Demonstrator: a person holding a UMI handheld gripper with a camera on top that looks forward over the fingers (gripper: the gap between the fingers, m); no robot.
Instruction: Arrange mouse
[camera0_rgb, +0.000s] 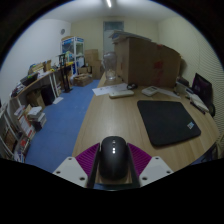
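Observation:
A black computer mouse (114, 157) sits between my gripper's (114, 166) two fingers, its sides against the pink pads (88, 156). The gripper is shut on it and holds it above the near edge of a wooden table (108, 122). A black mouse mat (167, 121) lies on the table ahead of the fingers and to their right. The underside of the mouse is hidden.
White flat items (122, 92) lie at the table's far end. A dark screen (203, 90) stands at its right edge. Large cardboard boxes (146, 60) stand behind the table. Blue floor (58, 122) and cluttered shelves (35, 95) are on the left.

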